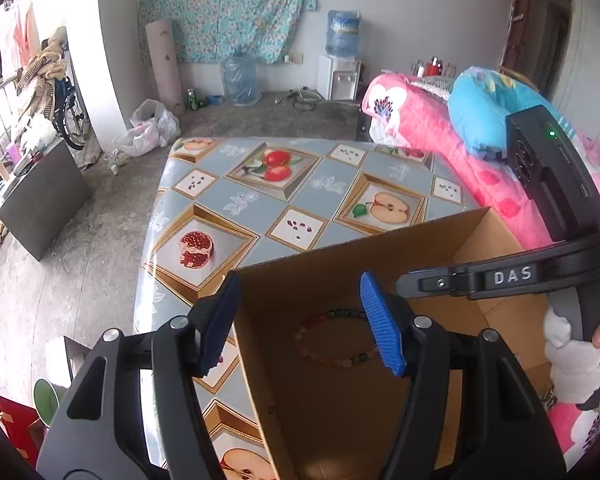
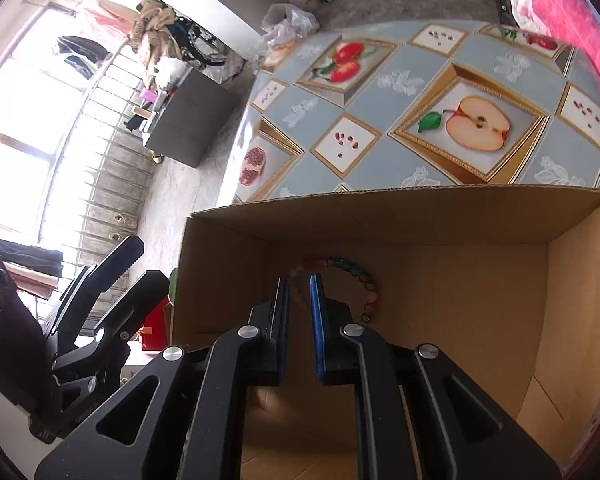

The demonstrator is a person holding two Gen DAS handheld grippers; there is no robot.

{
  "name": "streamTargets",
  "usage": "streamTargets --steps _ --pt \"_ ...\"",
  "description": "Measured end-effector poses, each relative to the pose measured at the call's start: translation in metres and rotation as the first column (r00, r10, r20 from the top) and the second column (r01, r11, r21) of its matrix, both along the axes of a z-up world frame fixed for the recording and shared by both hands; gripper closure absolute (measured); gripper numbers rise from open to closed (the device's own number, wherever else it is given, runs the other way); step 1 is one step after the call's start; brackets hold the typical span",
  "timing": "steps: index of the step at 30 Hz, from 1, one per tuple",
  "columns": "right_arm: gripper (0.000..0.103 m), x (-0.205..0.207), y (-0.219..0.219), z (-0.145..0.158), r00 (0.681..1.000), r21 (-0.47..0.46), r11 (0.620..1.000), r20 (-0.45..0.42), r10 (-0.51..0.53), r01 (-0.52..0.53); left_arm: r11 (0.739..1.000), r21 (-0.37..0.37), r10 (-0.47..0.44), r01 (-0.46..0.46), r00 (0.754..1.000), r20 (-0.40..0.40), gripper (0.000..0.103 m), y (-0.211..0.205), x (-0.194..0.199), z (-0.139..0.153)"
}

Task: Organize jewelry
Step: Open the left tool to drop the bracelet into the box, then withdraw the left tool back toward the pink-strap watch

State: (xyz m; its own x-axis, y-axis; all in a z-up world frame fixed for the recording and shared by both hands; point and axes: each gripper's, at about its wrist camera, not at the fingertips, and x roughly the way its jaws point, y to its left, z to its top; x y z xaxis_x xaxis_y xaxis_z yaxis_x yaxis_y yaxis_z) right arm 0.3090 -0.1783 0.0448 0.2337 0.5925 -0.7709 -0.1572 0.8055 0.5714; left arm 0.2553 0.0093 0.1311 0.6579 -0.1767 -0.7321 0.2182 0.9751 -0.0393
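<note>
While the left gripper (image 1: 300,320) hung over the near left corner of the cardboard box (image 1: 380,256), its jaws stood wide and empty, straddling the left wall. On the box floor below lay the bead bracelet (image 1: 332,340), toward the far wall, touching neither gripper. To the right, the right gripper (image 2: 300,300) pointed down into the box, jaws narrow with nothing between them. I judged it should open first, then drop one finger inside the ring before closing.
</note>
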Motion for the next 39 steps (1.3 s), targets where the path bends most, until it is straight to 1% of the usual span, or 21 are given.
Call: streamTargets --steps 2,4,5,6,8,10,11,12,13,18,20,21,23,25,26,27,28,29,32,34,39 --pt "0.092 -0.023 -0.007 0.028 0.996 -0.006 1.000 0.093 0.015 -0.015 0.999 -0.039 0.011 -0.009 0.999 0.046 0.041 0.012 -0.021 0.014" --pt "0.091 -0.057 -0.016 0.058 0.977 -0.021 0.999 0.210 0.029 -0.025 0.996 -0.085 0.018 -0.009 0.995 0.098 0.037 0.024 -0.048 0.027" --pt "0.083 -0.079 -0.020 0.072 0.960 -0.038 0.999 0.276 0.038 -0.029 0.995 -0.102 0.024 -0.011 0.992 0.127 0.036 0.031 -0.064 0.032" --pt "0.070 -0.103 -0.026 0.084 0.939 -0.053 0.998 0.342 0.036 -0.019 0.993 -0.119 0.032 -0.014 0.987 0.157 0.034 0.038 -0.082 0.036" --pt "0.054 -0.155 -0.036 0.102 0.882 -0.074 0.997 0.469 0.038 -0.004 0.987 -0.156 0.057 -0.024 0.975 0.216 0.029 0.052 -0.120 0.038" --pt "0.043 -0.208 -0.043 0.103 0.820 -0.096 0.995 0.572 0.022 0.040 0.983 -0.180 0.086 -0.043 0.967 0.241 0.026 0.062 -0.156 0.029" --pt "0.033 -0.231 -0.043 0.096 0.796 -0.109 0.992 0.605 0.017 0.062 0.980 -0.189 0.101 -0.056 0.965 0.241 0.026 0.066 -0.172 0.020" --pt "0.028 -0.251 -0.042 0.085 0.780 -0.116 0.989 0.626 0.005 0.087 0.978 -0.197 0.116 -0.071 0.967 0.227 0.026 0.067 -0.186 0.010" --pt "0.027 -0.268 -0.039 0.072 0.778 -0.119 0.987 0.628 -0.009 0.108 0.975 -0.204 0.126 -0.083 0.971 0.206 0.026 0.067 -0.197 -0.002" --pt "0.026 -0.317 -0.012 -0.014 0.836 -0.238 0.948 0.546 -0.048 0.209 0.978 -0.178 0.127 -0.111 0.988 0.087 0.026 0.048 -0.239 -0.065" --pt "0.026 -0.331 -0.006 -0.043 0.829 -0.251 0.931 0.552 -0.088 0.266 0.982 -0.158 0.114 -0.103 0.991 0.064 0.026 0.040 -0.252 -0.087" --pt "0.026 -0.334 -0.006 -0.058 0.825 -0.255 0.912 0.548 -0.137 0.321 0.986 -0.138 0.102 -0.094 0.993 0.053 0.026 0.034 -0.255 -0.098" --pt "0.026 -0.334 -0.008 -0.081 0.824 -0.226 0.898 0.526 -0.212 0.376 0.991 -0.106 0.089 -0.085 0.996 0.031 0.026 0.022 -0.258 -0.118" --pt "0.026 -0.325 -0.004 -0.099 0.841 -0.272 0.874 0.487 -0.235 0.401 0.993 -0.101 0.065 -0.065 0.998 0.001 0.026 0.015 -0.259 -0.132" --pt "0.025 -0.324 -0.001 -0.102 0.840 -0.287 0.870 0.495 -0.224 0.401 0.994 -0.100 0.053 -0.053 0.999 -0.007 0.026 0.012 -0.259 -0.137" --pt "0.025 -0.324 0.001 -0.104 0.825 -0.303 0.861 0.526 -0.206 0.408 0.996 -0.078 0.047 -0.048 0.999 -0.009 0.026 0.010 -0.257 -0.143" --pt "0.025 -0.323 0.004 -0.105 0.825 -0.328 0.853 0.533 -0.187 0.405 0.998 -0.040 0.045 -0.045 0.999 -0.004 0.026 0.005 -0.255 -0.147" --pt "0.022 -0.321 0.008 -0.110 0.835 -0.348 0.852 0.524 -0.169 0.391 0.999 -0.015 0.040 -0.040 0.999 0.008 0.026 0.003 -0.254 -0.149" --pt "0.009 -0.320 0.016 -0.117 0.836 -0.398 0.836 0.534 -0.124 0.378 0.998 0.041 0.043 -0.044 0.999 0.028 0.026 -0.004 -0.248 -0.156" --pt "0.006 -0.319 0.020 -0.119 0.839 -0.423 0.827 0.535 -0.102 0.370 0.995 0.071 0.065 -0.067 0.997 0.031 0.026 -0.006 -0.241 -0.159" --pt "0.006 -0.322 0.018 -0.120 0.837 -0.416 0.832 0.539 -0.100 0.368 0.989 0.050 0.141 -0.140 0.990 -0.006 0.026 0.010 -0.224 -0.166"
